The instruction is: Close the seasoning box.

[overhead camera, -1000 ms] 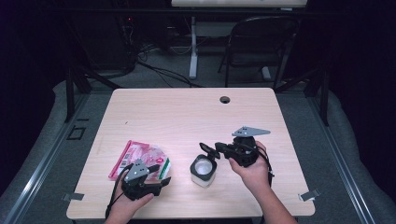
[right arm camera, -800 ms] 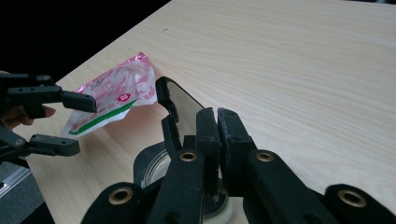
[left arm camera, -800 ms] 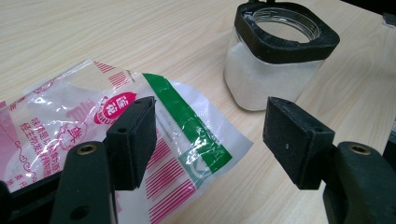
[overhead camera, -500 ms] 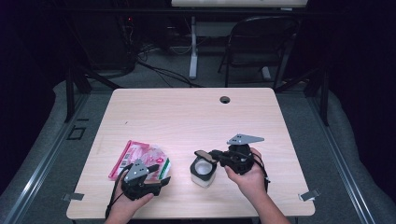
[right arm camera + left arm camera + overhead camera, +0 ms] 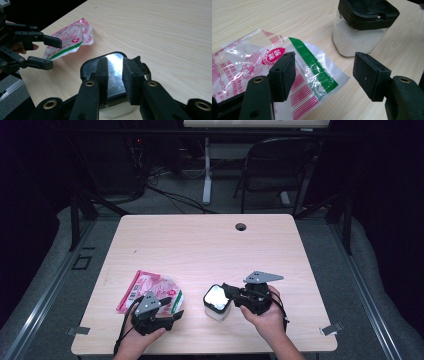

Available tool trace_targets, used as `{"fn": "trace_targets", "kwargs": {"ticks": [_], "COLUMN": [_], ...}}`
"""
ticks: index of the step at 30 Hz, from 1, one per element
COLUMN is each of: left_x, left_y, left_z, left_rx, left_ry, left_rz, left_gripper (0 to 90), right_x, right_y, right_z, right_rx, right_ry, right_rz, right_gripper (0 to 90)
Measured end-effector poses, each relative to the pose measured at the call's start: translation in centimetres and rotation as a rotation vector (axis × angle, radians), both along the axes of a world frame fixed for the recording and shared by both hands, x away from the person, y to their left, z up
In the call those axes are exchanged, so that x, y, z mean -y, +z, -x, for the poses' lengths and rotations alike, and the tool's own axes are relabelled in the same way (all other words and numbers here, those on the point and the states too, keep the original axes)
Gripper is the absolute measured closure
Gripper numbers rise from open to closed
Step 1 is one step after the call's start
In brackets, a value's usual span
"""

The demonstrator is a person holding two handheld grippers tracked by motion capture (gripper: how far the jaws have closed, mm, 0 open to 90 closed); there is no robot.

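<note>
Jar (image 5: 216, 302) on the table (image 5: 210, 245) – packet (image 5: 150, 290) to its left; well apart.

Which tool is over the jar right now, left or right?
The right tool, above the jar's black lid; the left tool is by the pink packet.

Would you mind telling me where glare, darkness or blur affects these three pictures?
High view: the table is lit, the room behind it dark. Left gripper view: glare streaks the plastic bag, and the jar is sharp. Right gripper view: the jar's lid mirrors light, and the near jaws look slightly soft.
</note>
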State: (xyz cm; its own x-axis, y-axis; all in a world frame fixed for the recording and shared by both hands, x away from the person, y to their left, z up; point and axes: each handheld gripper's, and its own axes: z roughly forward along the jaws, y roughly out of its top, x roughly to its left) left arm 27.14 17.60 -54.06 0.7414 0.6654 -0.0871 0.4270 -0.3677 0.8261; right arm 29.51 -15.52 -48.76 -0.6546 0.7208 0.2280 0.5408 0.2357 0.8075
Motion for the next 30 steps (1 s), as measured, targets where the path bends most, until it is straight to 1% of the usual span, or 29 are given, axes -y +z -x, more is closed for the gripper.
{"fn": "trace_targets", "kwargs": {"ticks": [3, 4, 6, 11, 12, 14, 16, 17, 22, 23, 27, 28, 30], "left_x": [0.0, -0.1, -0.1, -0.2, -0.2, -0.3, -0.3, -0.3, -0.5, -0.5, -0.4, -0.4, -0.4], "left_y": [-0.1, -0.1, -0.1, -0.1, -0.1, -0.1, -0.1, -0.1, -0.1, -0.1, -0.1, -0.2, -0.1], "left_z": [0.0, 0.0, 0.0, -0.1, -0.1, -0.2, -0.2, -0.1, -0.2, -0.2, -0.3, -0.2, -0.3], "left_rx": [-0.002, 0.001, -0.005, 0.000, 0.001, 0.001, 0.003, -0.001, 0.003, 0.003, 0.001, -0.001, 0.003], "left_ry": [0.002, 0.000, 0.004, 0.007, 0.009, 0.005, 0.007, 0.014, 0.018, 0.013, 0.011, 0.014, 0.010], "left_rz": [-0.001, -0.004, 0.002, -0.009, -0.007, -0.006, -0.008, 0.002, -0.007, -0.006, -0.002, 0.002, -0.004], "left_gripper": [34.8, 34.8, 34.8, 34.9, 34.9, 34.9, 34.9, 34.9, 34.9, 34.9, 34.9, 34.9, 34.9], "right_x": [0.3, 0.5, 0.8, 1.8, 2.0, 2.5, 3.0, 3.1, 3.8, 3.9, 4.1, 4.2, 4.3], "right_y": [-0.4, -0.4, -0.6, -1.3, -1.5, -1.8, -2.1, -2.2, -3.0, -3.2, -3.9, -4.1, -4.3], "right_z": [0.2, 0.3, 0.5, 0.9, 1.0, 1.2, 1.3, 1.3, 1.5, 1.4, 1.1, 1.0, 0.9], "right_rx": [0.002, 0.000, 0.002, -0.004, -0.007, -0.004, -0.007, -0.013, 0.001, 0.002, 0.004, 0.001, -0.004], "right_ry": [-0.013, -0.008, -0.019, -0.050, -0.058, -0.073, -0.089, -0.091, -0.137, -0.143, -0.162, -0.164, -0.171], "right_rz": [-0.019, -0.014, -0.018, -0.027, -0.033, -0.027, -0.033, -0.037, 0.005, 0.023, 0.031, 0.045, 0.053], "right_gripper": [69.8, 69.0, 67.0, 62.5, 61.8, 60.4, 59.4, 59.1, 56.8, 56.1, 54.6, 54.4, 53.9]}}
